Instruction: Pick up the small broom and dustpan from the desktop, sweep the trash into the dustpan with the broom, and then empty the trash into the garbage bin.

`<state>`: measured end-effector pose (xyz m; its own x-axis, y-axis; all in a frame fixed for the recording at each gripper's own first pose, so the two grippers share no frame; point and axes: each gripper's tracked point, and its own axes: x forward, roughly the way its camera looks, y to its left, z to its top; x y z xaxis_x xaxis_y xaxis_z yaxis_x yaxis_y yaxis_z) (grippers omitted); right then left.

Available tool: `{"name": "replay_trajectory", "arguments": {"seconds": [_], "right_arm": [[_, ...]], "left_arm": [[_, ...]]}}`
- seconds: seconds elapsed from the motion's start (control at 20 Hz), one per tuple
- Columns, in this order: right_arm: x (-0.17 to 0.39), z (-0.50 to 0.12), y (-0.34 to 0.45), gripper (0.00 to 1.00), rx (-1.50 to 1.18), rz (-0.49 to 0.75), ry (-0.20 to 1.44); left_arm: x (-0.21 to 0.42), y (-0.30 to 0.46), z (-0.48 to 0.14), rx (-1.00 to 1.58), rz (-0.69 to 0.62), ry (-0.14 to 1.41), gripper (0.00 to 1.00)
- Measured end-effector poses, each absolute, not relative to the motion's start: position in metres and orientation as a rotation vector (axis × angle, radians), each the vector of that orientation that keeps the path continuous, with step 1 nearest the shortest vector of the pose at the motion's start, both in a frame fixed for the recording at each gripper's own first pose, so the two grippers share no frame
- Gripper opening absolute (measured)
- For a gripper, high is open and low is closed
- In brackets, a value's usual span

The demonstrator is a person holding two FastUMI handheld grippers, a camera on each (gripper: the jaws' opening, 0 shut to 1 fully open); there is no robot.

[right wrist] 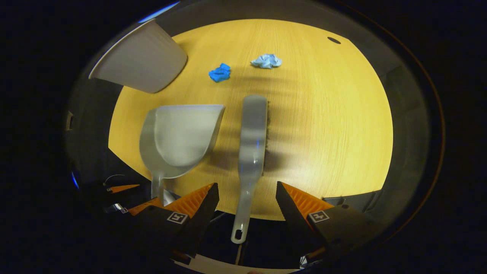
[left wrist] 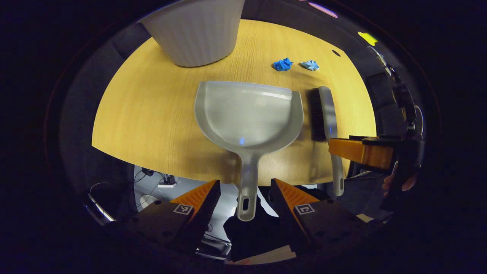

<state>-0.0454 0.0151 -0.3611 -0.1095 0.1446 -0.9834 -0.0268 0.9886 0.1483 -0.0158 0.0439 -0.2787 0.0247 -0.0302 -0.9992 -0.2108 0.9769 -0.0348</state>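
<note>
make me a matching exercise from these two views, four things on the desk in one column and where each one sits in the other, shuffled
Things:
1. dustpan
2. broom
3. garbage bin
4. dark blue paper ball

Places:
A. far corner of the desk, beyond the dustpan
B. handle between the left gripper fingers, untouched
C. on bare desk next to the pale blue paper ball
D. handle between the right gripper fingers, untouched

Pairs: 1-B, 2-D, 3-A, 4-C

Broom (left wrist: 328, 114) right of dustpan (left wrist: 249, 114) (bin (left wrist: 196, 30) behind)
</note>
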Motion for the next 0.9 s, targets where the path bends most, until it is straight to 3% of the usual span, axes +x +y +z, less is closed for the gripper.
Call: {"name": "replay_trajectory", "arguments": {"seconds": [0.25,0.8,0.9], "right_arm": [[-0.054,-0.39,0.019,0.99,0.09,0.085,1.804],[-0.041,-0.411,0.03,0.99,0.033,0.055,1.818],[-0.039,-0.413,0.026,0.87,0.025,0.046,1.813]], "left_arm": [[-0.005,0.05,-0.31,-0.224,0.162,1.632,0.8],[0.025,0.054,-0.339,-0.092,0.136,1.665,0.8],[0.027,0.055,-0.341,-0.073,0.121,1.664,0.74]]}}
